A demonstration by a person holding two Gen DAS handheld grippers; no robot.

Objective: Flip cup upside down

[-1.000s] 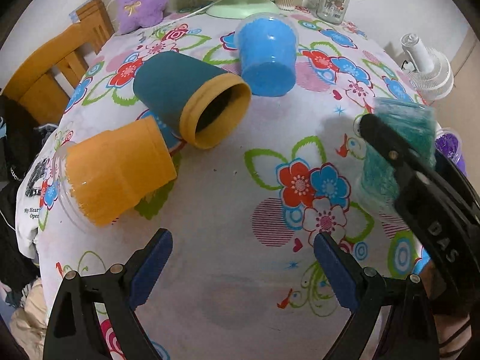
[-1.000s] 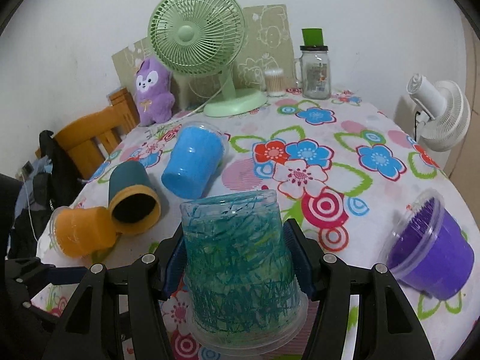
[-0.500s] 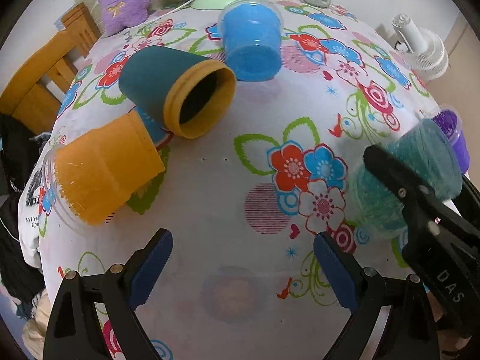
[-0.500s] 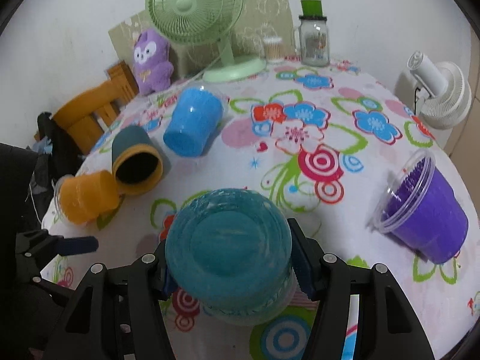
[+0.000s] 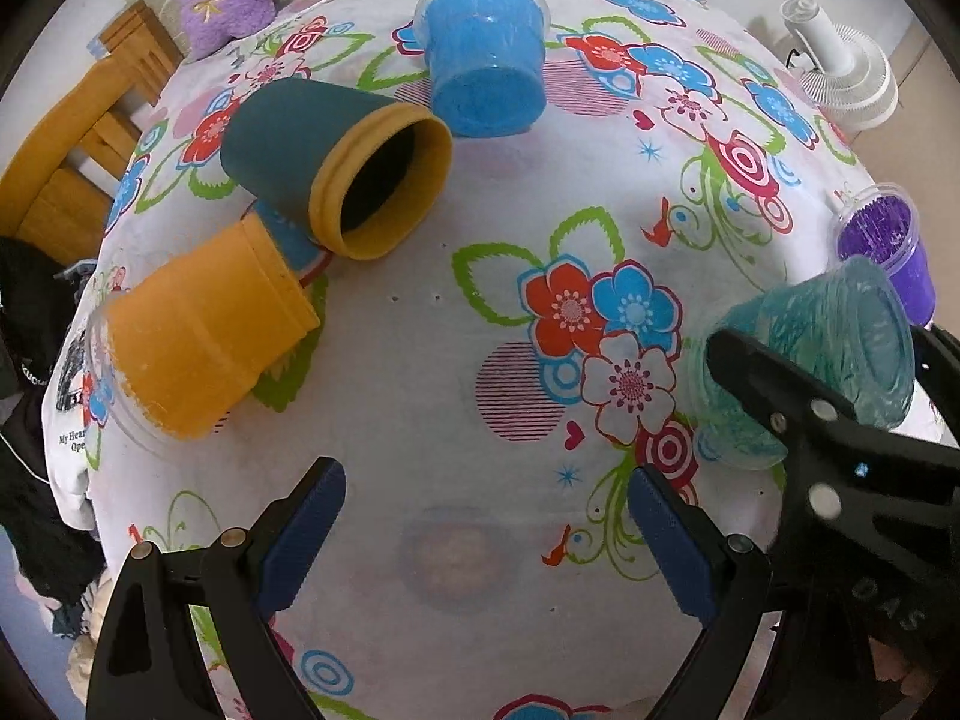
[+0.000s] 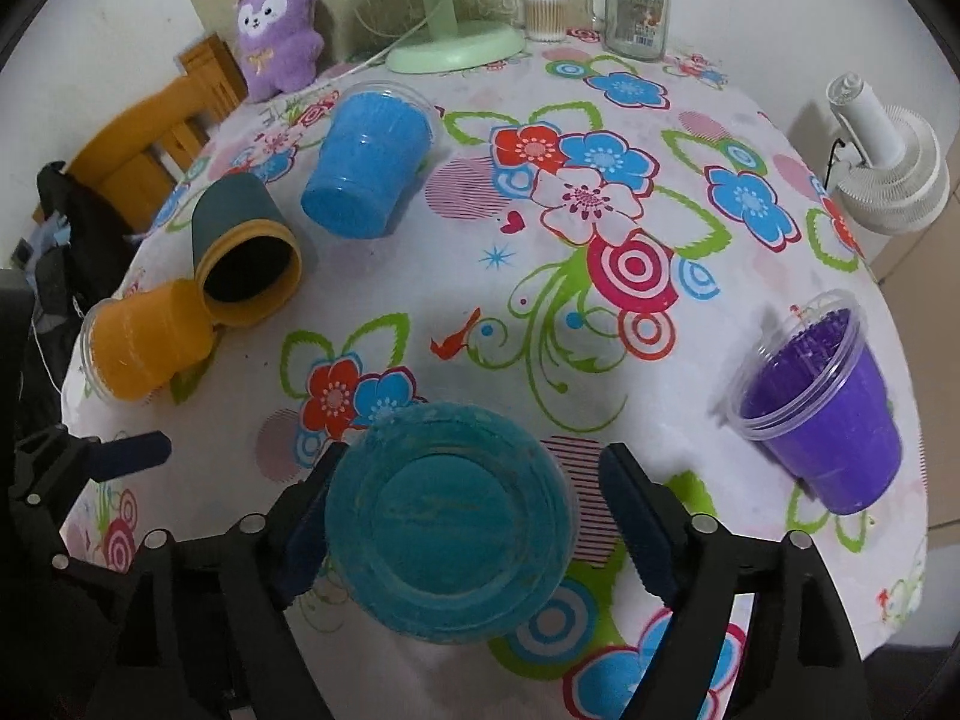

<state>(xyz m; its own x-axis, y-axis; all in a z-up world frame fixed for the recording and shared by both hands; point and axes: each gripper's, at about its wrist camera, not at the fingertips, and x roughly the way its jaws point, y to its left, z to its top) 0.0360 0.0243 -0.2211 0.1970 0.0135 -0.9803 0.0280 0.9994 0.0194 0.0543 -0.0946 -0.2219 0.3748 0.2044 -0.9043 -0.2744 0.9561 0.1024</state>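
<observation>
A teal plastic cup [image 6: 447,525] stands mouth-down on the floral tablecloth, its base facing up. It sits between the fingers of my right gripper [image 6: 471,525]; the left finger [image 6: 312,516] touches it, the right one stands a small gap off. In the left wrist view the same cup [image 5: 804,354] is at the right, tilted in perspective, with the right gripper's black finger across it. My left gripper [image 5: 486,531] is open and empty over bare cloth near the table's front.
A dark teal cup with a yellow rim [image 5: 336,162], an orange cup [image 5: 198,336] and a blue cup [image 5: 486,60] lie on their sides at the left and back. A purple cup [image 6: 822,402] stands at the right. A green fan [image 6: 450,42], jar [image 6: 639,6], plush toy [image 6: 279,36] stand at the back.
My right gripper has tipped from level to looking down on the teal cup, which now rests mouth-down on the cloth; its fingers have spread a little. The left gripper has barely moved.
</observation>
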